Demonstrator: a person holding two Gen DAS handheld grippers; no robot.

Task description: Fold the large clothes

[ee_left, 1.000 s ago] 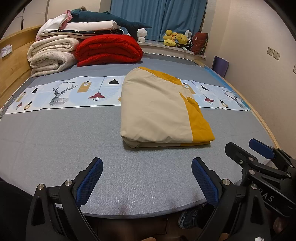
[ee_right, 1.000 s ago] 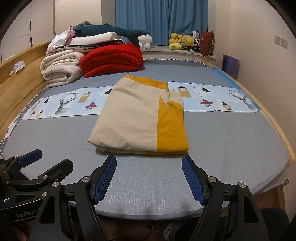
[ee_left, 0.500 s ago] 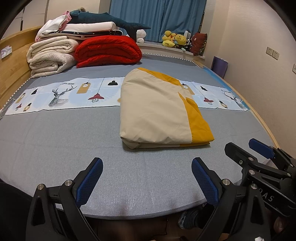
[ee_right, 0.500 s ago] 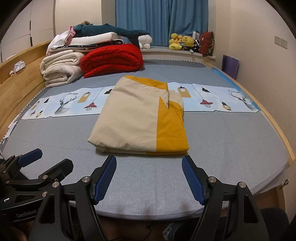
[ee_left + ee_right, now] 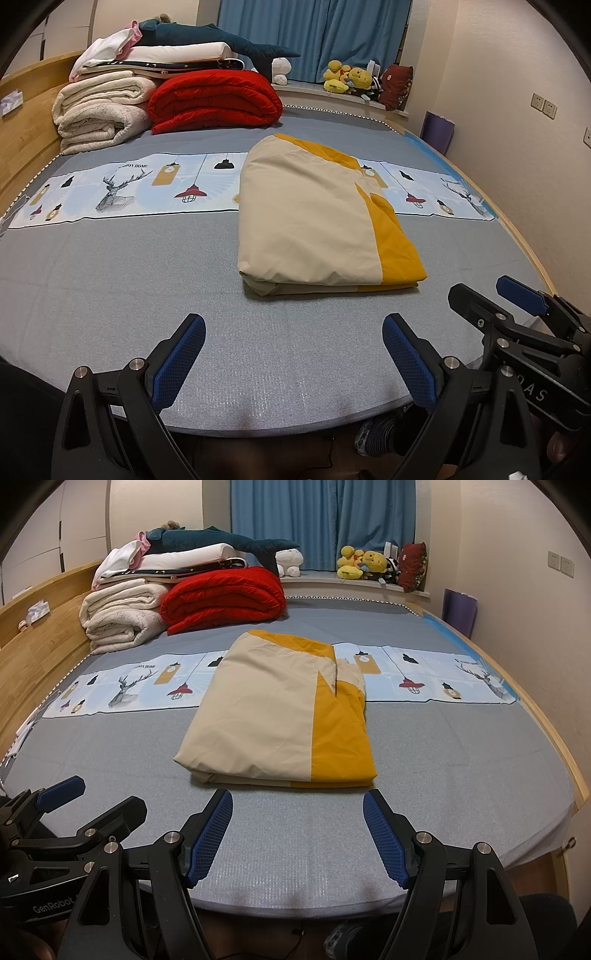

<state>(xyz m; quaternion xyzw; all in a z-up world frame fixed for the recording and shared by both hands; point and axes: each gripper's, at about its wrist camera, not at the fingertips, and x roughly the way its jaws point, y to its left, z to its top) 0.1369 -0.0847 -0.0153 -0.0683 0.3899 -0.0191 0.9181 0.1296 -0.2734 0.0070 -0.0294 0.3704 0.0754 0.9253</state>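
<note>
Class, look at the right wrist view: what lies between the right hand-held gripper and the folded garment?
Only bare grey bed cover separates the right hand-held gripper from the folded beige-and-yellow garment.

My left camera looks forward from just above the near edge of the bed (image 5: 110, 280), low and close to the gray cover, toward the blue curtain (image 5: 314, 37). My right camera faces the same way from a place a little more to the right. Both views share the folded cloth (image 5: 310, 225) (image 5: 266, 716) in the middle and the red blanket (image 5: 214, 99) (image 5: 221, 598) far behind. Each view sees the other gripper at its side: right gripper (image 5: 517, 306), left gripper (image 5: 85, 797).
</note>
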